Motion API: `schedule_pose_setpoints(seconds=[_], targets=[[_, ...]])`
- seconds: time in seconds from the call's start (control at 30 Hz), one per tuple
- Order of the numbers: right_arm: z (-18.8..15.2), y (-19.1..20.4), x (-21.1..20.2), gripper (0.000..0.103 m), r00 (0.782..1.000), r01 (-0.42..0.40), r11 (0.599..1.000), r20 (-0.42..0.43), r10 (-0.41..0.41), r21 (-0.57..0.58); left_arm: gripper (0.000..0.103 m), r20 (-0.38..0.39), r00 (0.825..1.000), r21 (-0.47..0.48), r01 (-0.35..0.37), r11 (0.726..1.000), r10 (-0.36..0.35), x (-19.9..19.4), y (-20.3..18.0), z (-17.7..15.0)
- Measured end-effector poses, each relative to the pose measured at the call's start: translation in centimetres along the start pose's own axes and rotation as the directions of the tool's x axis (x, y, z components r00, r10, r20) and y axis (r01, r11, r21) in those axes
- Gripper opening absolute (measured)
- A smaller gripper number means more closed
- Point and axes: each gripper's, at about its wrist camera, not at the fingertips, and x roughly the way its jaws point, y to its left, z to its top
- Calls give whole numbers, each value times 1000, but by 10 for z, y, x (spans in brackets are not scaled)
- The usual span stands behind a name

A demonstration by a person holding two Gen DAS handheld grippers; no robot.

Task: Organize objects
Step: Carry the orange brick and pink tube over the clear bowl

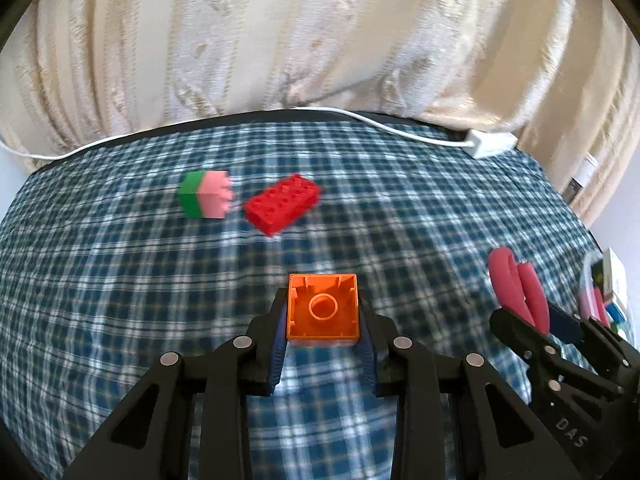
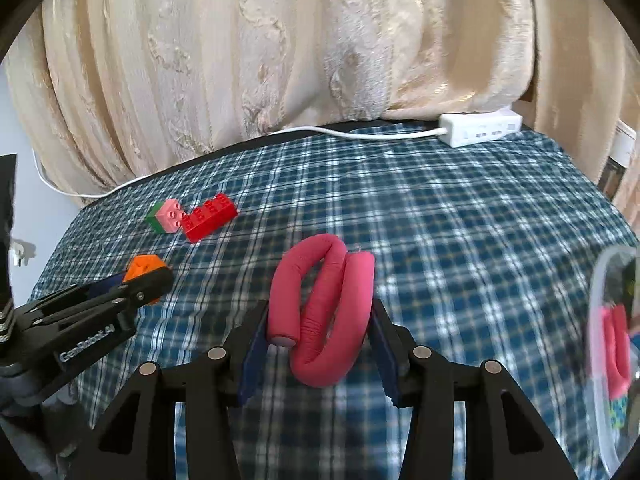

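My left gripper (image 1: 322, 312) is shut on an orange building block (image 1: 322, 307), hollow underside facing the camera, held above the checked cloth. My right gripper (image 2: 320, 320) is shut on a folded pink foam roller (image 2: 320, 312). From the left wrist view the right gripper (image 1: 560, 326) with the pink foam roller (image 1: 516, 288) is at the right. From the right wrist view the left gripper (image 2: 150, 276) with the orange block (image 2: 142, 267) is at the left. Farther back on the cloth lie a red brick (image 1: 282, 202) (image 2: 208, 216) and a green-and-pink block pair (image 1: 206, 195) (image 2: 168, 216).
The blue checked cloth (image 1: 120, 280) covers the table. A white power strip (image 2: 480, 130) and its cord (image 1: 240, 118) lie along the far edge below a cream curtain (image 2: 280, 40). A clear plastic box (image 2: 600, 340) with pink and other items stands at the right edge.
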Motion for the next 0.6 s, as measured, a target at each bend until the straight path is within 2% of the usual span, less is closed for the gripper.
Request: schedule_pose_setpoints(seconds=[0.37, 0.6], targets=[[-22, -49, -68, 50, 991, 65, 996, 113, -73, 67, 32, -18, 996, 83, 83, 993, -82, -5, -37, -13], [-36, -99, -107, 50, 972, 148, 976, 161, -174, 162, 32, -15, 993, 124, 118, 985, -117, -14, -59, -20]])
